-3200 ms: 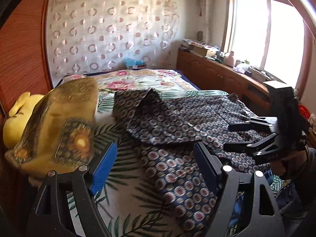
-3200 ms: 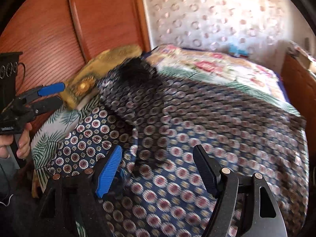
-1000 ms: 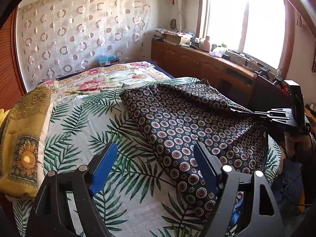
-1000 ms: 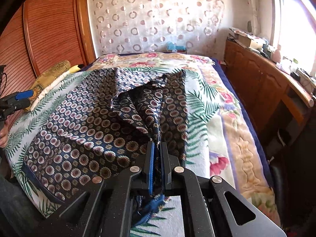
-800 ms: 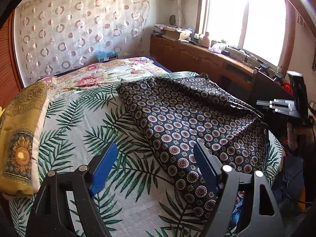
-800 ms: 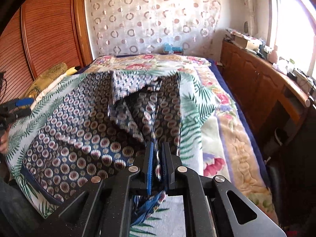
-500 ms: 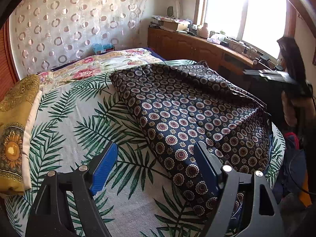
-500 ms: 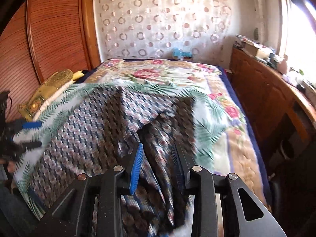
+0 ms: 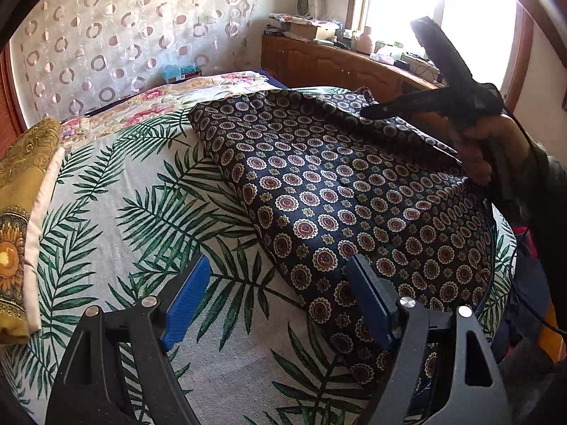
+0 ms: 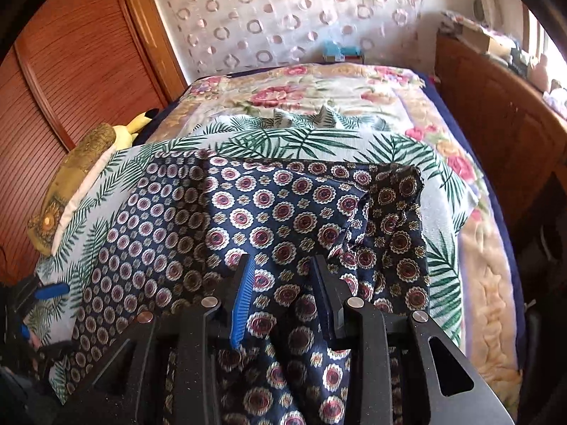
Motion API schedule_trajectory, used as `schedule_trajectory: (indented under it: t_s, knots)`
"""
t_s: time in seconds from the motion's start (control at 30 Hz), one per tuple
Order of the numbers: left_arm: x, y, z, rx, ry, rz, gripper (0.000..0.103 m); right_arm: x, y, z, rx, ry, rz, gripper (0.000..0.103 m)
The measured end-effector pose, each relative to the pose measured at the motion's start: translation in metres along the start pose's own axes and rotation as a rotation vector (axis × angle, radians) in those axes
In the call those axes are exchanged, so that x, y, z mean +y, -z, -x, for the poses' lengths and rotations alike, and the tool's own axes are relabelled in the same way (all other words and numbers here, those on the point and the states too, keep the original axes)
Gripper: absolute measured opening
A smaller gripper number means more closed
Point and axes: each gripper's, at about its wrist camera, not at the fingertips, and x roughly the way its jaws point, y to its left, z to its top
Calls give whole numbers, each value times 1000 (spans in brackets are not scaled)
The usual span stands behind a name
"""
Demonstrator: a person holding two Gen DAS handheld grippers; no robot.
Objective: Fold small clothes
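Note:
A dark navy garment (image 9: pixel 336 194) with round medallion print lies folded over on the right half of the leaf-print bed sheet (image 9: pixel 124 194). My left gripper (image 9: pixel 278 297) hovers open over the garment's near left edge, with nothing between its blue pads. My right gripper (image 9: pixel 368 111), in a person's hand (image 9: pixel 478 148), hangs above the garment's far right side. In the right wrist view the right gripper (image 10: pixel 283 283) stands partly open just above the garment (image 10: pixel 283 205), its pads pressing on nothing. A rumpled corner (image 10: pixel 397 212) lies at the right. The left gripper (image 10: pixel 35 310) shows at the far left.
A folded yellow cushion (image 9: pixel 21 212) lies at the bed's left edge, with a yellow plush toy (image 10: pixel 136 125) behind it. Wooden wardrobe doors (image 10: pixel 71 71) stand on the left. A wooden cabinet (image 9: pixel 336 67) with clutter runs under the window. A floral quilt (image 10: pixel 319 92) covers the far end.
The right gripper was shut on the garment's edge; it has let go, its jaws have parted, and it has swung across above the cloth. The left gripper stayed open and sank slightly.

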Motion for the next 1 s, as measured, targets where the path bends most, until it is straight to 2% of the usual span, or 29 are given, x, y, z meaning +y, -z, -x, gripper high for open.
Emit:
schedule_trajectory:
  t_s: [0.07,0.1,0.13,0.23,0.37,0.47,0.5,0.57,0.6,0.63,0.67,0.77,0.8,0.87,0.9,0.93,1.0]
  knots:
    - [1,0,0,2,5,5,80,-6,-5,-5,-1,-43,-29,34]
    - [1,1,-1,3,6,8,80,-8,-7,-5,-4,-44,-33,25]
    - [2,1,-1,4,8,11,80,-7,-7,-3,-7,-43,-28,9]
    - [2,2,-2,8,10,14,80,-5,-9,1,-32,-38,7,1]
    - [4,3,-3,11,11,16,80,-1,-2,13,-95,15,29,0]
    - [4,3,-4,15,10,17,80,-1,0,15,-102,79,24,0]
    - [4,3,-5,17,9,18,80,-1,0,13,-91,96,24,3]
    - [4,3,-7,23,6,19,80,-4,1,4,-67,98,35,26]
    - [5,3,-9,27,4,19,80,-4,0,-1,-54,104,30,51]
    - [5,3,-11,33,0,19,80,-5,0,-6,-37,84,17,60]
    - [5,3,-13,41,-5,19,80,-8,2,-12,-19,35,-2,60]
    - [7,4,-17,55,-10,19,80,-6,0,-20,-16,34,-8,60]
    - [7,4,-18,57,-14,15,80,-5,-1,-23,-6,18,-5,58]
    - [6,4,-18,57,-17,10,80,-3,-2,-27,5,-2,5,36]
    - [5,4,-18,56,-19,7,80,-2,-2,-29,11,-9,16,19]
    - [5,5,-18,56,-19,6,80,0,-2,-31,11,-13,31,9]
    - [5,5,-18,56,-19,6,80,0,-3,-29,-5,-14,58,5]
